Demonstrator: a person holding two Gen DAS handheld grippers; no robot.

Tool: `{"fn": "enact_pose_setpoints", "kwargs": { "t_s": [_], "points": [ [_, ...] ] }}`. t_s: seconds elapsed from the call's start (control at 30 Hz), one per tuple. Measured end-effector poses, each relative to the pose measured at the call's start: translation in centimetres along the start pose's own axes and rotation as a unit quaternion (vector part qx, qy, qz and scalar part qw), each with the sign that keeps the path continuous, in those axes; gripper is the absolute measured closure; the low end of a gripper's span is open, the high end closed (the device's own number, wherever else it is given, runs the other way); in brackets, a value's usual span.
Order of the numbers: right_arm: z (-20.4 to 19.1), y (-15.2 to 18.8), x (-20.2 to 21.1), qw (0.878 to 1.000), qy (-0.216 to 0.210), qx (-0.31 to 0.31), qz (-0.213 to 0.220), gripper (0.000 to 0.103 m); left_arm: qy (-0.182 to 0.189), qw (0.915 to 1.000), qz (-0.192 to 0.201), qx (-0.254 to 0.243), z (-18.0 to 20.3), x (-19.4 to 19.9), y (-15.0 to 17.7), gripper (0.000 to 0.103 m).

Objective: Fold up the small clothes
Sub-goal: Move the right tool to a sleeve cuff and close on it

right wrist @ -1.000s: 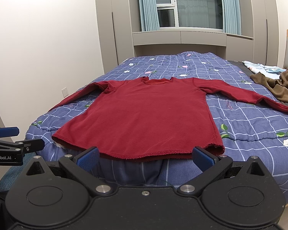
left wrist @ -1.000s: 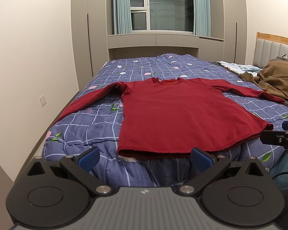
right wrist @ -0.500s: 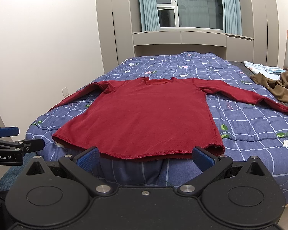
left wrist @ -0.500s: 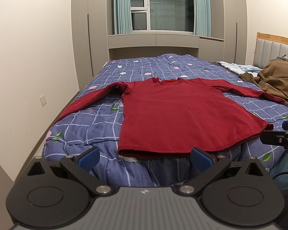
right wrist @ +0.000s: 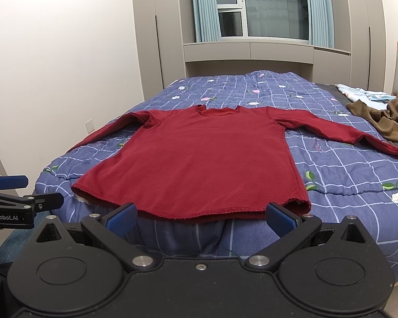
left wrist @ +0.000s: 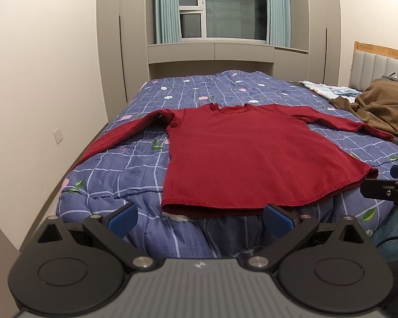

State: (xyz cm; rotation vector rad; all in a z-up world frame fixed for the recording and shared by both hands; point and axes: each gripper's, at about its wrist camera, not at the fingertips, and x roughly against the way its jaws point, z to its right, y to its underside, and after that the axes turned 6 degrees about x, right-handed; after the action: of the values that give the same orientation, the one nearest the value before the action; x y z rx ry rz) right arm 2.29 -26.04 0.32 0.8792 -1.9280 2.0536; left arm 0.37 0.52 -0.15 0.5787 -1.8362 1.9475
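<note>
A dark red long-sleeved top [left wrist: 246,153] lies flat and spread out on the bed, sleeves out to both sides, hem hanging at the near edge; it also shows in the right wrist view [right wrist: 207,164]. My left gripper [left wrist: 200,218] is open and empty, just short of the hem's left part. My right gripper [right wrist: 201,217] is open and empty, just short of the hem's right part. The right gripper [left wrist: 387,185] shows at the right edge of the left wrist view, and the left gripper [right wrist: 18,193] at the left edge of the right wrist view.
The bed has a blue checked floral quilt [left wrist: 114,175]. A brown garment [left wrist: 379,108] and light folded clothes [left wrist: 323,88] lie at the far right by the headboard [left wrist: 379,61]. A wall [left wrist: 39,79] runs along the bed's left side. Cabinets and a window stand beyond.
</note>
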Motion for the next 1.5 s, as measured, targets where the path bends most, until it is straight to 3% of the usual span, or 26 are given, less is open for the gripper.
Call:
{"fn": "enact_pose_setpoints", "kwargs": {
  "t_s": [0.37,0.6,0.97,1.23,1.5],
  "points": [
    [1.3,-2.4,-3.1,1.000,0.011,0.007,-0.019,0.000,-0.029,0.9991,-0.031,0.004,0.1,-4.0,-3.3,0.000],
    [3.5,-5.5,-7.3,0.997,0.058,0.006,-0.058,0.000,-0.031,0.9987,-0.040,0.001,1.0,-7.7,-6.9,0.000],
    [7.9,-9.5,-12.3,0.993,0.088,-0.010,-0.082,0.000,-0.015,0.9989,-0.045,-0.006,4.8,-14.1,-13.7,0.000],
    [12.0,-12.0,-15.0,0.990,0.104,-0.037,-0.090,0.000,-0.012,0.9979,-0.061,-0.015,7.7,-18.5,-16.6,0.000],
    [16.9,-11.8,-17.7,0.985,0.113,-0.090,-0.091,0.000,-0.007,0.9958,-0.083,-0.038,11.6,-24.2,-18.5,0.000]
  ]
}}
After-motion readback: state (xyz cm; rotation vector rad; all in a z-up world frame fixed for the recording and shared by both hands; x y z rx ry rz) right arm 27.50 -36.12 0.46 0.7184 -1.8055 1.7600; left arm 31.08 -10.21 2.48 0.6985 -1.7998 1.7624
